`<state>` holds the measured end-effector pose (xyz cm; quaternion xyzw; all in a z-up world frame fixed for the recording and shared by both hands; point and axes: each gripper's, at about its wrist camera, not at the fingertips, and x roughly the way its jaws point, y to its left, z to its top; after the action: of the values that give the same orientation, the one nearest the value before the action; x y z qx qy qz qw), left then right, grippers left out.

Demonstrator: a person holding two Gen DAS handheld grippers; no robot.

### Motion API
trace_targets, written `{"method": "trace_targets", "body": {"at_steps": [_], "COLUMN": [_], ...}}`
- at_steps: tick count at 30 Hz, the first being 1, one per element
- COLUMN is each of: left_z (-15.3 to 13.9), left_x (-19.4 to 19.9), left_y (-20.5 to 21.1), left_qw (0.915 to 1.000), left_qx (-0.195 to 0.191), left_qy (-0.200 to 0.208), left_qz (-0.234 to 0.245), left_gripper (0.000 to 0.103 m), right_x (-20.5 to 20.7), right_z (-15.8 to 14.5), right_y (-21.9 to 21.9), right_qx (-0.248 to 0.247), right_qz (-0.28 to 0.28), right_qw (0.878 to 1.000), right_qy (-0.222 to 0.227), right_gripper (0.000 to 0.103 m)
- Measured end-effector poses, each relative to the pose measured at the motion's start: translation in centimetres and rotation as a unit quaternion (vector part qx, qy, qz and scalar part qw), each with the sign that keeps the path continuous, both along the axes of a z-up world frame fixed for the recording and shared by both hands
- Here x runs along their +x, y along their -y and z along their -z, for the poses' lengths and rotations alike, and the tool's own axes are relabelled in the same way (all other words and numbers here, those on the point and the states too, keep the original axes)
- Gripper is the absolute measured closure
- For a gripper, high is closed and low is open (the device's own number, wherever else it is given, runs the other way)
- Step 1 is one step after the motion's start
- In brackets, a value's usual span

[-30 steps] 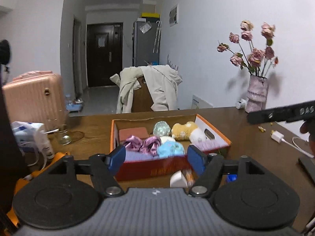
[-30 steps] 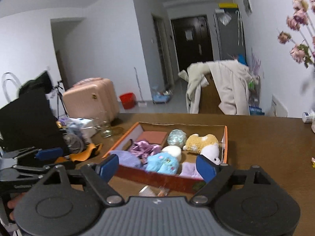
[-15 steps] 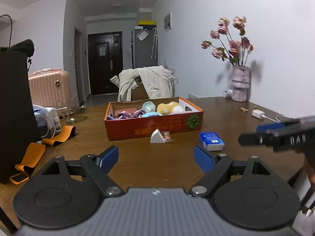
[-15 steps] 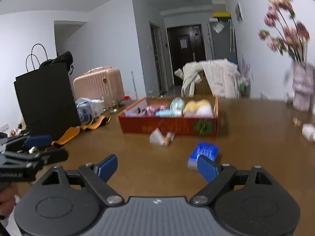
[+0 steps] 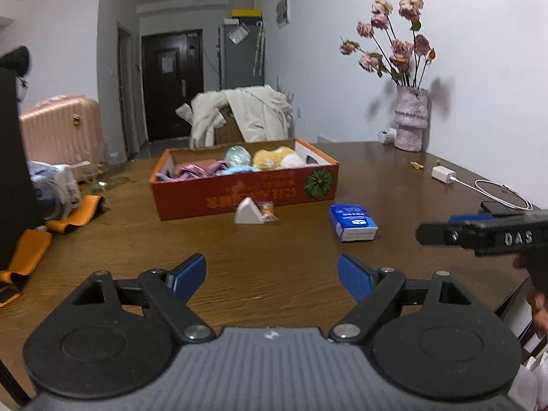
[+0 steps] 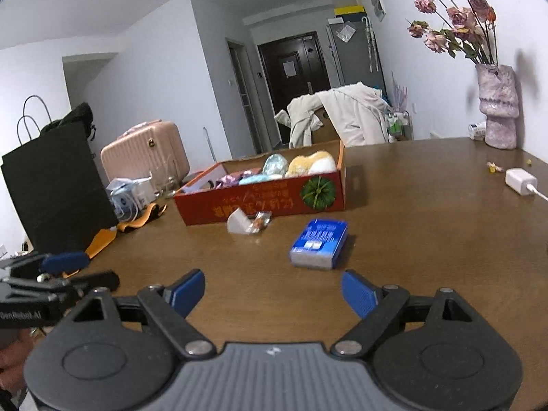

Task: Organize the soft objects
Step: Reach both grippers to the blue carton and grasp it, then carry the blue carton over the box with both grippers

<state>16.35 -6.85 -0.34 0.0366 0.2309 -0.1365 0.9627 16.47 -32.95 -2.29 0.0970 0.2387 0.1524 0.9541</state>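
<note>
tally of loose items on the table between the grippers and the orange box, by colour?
White: 1, the wedge-shaped object
Orange-brown: 1, the small snack packet beside it
Blue: 1, the tissue pack
Total: 3

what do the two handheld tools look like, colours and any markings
Both match: a grey ribbed body at the base, two round black discs, black linkage arms with silver pivot pins, and blue textured pads. The left tool also appears in the right wrist view, showing partly legible white lettering on its side. The right tool appears side-on in the left wrist view, marked "DAS" in white.
</note>
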Motion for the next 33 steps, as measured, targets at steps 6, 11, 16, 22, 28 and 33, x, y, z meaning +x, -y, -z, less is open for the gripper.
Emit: {"method": "trace_targets", "body": {"at_steps": [6,11,16,22,28,33], "left_z": [1.9,3.5,5.4,6.5,6.8,5.4], "left_x": [5.9,11.0,15.6,18.4,19.3,17.1], "left_y": [5.2,7.9,8.4,8.2,8.0,6.5], "left_qw": [0.9988,0.9962,0.9858,0.9737,0.9626,0.9621], "left_qx": [-0.007,-0.04,-0.095,-0.145,-0.177,-0.187], "left_qy": [-0.045,-0.071,-0.13,-0.161,-0.188,-0.181], "left_qz": [0.02,0.031,0.048,0.072,0.081,0.082], "left_gripper": [0.019,0.038,0.058,0.071,0.08,0.08], "right_x": [6.9,13.0,16.4,17.7,17.7,15.7], "right_z": [0.2,1.4,4.2,6.3,6.9,5.4], "right_y": [3.0,4.7,4.7,5.4,5.4,4.1], "right_qx": [-0.006,0.025,0.073,0.132,0.159,0.15], "right_qz": [0.01,0.004,-0.011,-0.001,0.001,0.0], "right_qw": [1.0,0.998,0.993,0.983,0.977,0.981], "right_qy": [-0.017,-0.057,-0.096,-0.131,-0.14,-0.126], "right_gripper": [0.039,0.044,0.056,0.071,0.079,0.08]}}
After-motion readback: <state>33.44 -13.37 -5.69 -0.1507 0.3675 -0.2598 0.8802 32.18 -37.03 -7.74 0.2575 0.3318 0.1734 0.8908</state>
